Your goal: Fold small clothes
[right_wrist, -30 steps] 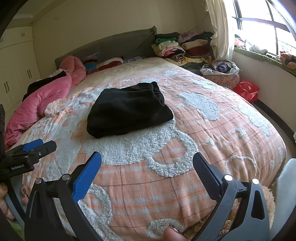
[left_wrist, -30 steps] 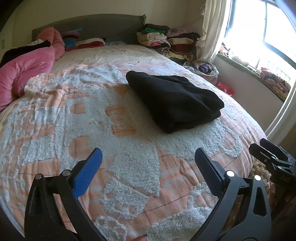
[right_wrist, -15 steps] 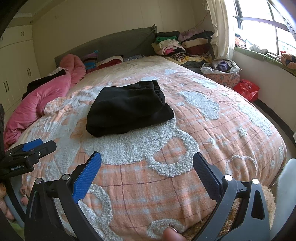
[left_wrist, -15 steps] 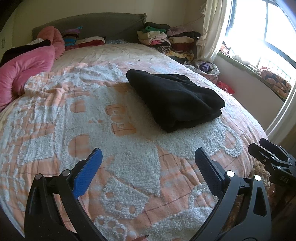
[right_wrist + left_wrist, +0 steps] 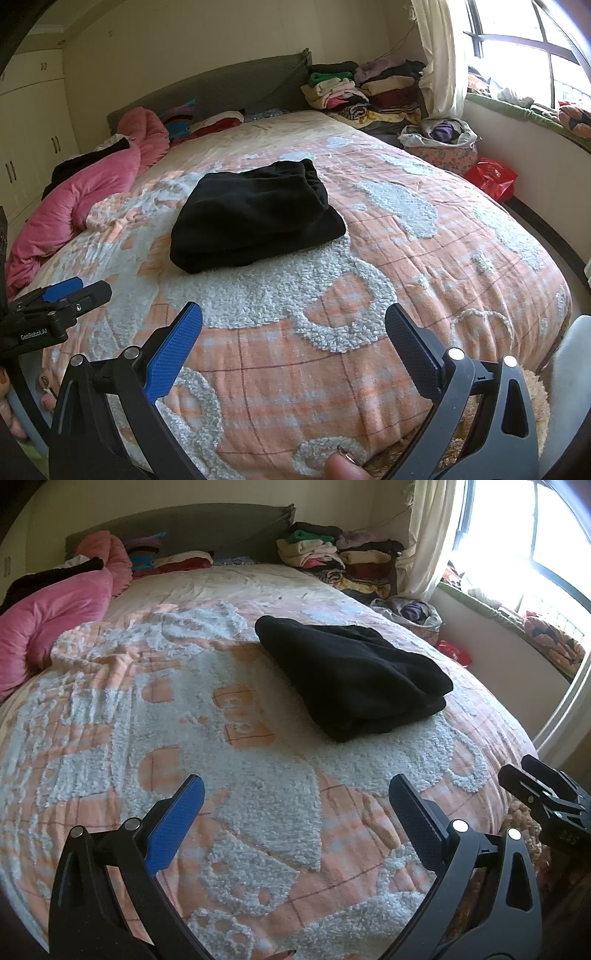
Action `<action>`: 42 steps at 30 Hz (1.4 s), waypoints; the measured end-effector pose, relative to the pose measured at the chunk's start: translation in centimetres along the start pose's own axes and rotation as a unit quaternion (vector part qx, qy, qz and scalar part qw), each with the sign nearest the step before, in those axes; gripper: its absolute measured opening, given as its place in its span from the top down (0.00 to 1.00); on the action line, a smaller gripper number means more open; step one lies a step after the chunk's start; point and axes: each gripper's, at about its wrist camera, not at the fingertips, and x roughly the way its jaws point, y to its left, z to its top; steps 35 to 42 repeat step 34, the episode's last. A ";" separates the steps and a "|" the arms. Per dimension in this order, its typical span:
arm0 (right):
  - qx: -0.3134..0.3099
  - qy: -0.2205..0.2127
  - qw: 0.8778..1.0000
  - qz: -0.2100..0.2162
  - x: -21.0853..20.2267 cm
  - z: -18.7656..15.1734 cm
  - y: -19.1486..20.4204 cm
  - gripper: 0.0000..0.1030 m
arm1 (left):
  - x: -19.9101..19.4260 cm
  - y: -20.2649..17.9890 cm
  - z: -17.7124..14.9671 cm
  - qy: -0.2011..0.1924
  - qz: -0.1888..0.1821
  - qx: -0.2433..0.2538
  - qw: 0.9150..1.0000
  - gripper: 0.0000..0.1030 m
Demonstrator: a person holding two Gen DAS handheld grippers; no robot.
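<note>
One folded black garment (image 5: 354,679) (image 5: 255,218) lies on the bed's orange-and-white blanket (image 5: 258,794) (image 5: 406,266), well ahead of both jaws and touching neither. Left gripper (image 5: 295,805) and right gripper (image 5: 293,325) hover over the blanket's near edge, jaws spread wide and holding nothing.

Each handheld tool is matte black plastic with triangular cut-outs in its two arms and round silver screw heads at the joints. The left gripper (image 5: 296,814) carries one bright blue textured pad (image 5: 173,825) and one black ribbed pad (image 5: 413,825); the right gripper (image 5: 293,334) matches it. White "GenRobot.AI" lettering (image 5: 34,333) marks the left tool's side. A bare fingertip (image 5: 341,467) shows below.
</note>
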 end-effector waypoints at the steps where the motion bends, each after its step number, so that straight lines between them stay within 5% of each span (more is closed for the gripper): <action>1: 0.001 0.000 1.000 0.000 0.0 0.0 -0.1 0.04 | 0.0 0.0 0.0 0.001 0.001 0.001 1.000 0.09; 15: 0.026 0.007 1.000 -0.005 0.0 0.0 -1.4 0.04 | 0.9 0.5 -0.1 0.025 -0.003 -0.014 1.000 0.09; 21: 0.155 -0.019 0.984 -0.087 -2.8 0.9 -10.9 0.04 | 0.2 6.8 2.0 0.029 0.045 -0.076 0.996 0.09; 24: 0.241 -0.037 0.954 -0.174 -5.6 0.2 -19.8 0.04 | -2.0 14.3 3.5 0.010 0.070 -0.125 0.990 0.09; 25: 0.276 -0.036 0.935 -0.221 -6.7 -0.7 -23.6 0.04 | -3.1 17.1 3.9 -0.004 0.097 -0.136 0.986 0.09; 30: 0.382 -0.009 0.854 -0.354 -10.4 -5.9 -36.5 0.04 | -6.6 28.8 4.5 -0.016 0.275 -0.194 0.942 0.09; 32: 0.409 0.007 0.818 -0.404 -11.3 -8.4 -40.7 0.04 | -7.2 32.5 4.1 -0.012 0.295 -0.222 0.929 0.09; 34: 0.408 0.035 0.796 -0.446 -11.0 -10.0 -43.6 0.04 | -7.5 37.0 3.3 0.000 0.314 -0.268 0.911 0.09; 42: 0.408 0.035 0.796 -0.446 -11.0 -10.0 -43.6 0.04 | -7.5 37.0 3.3 0.000 0.314 -0.268 0.911 0.09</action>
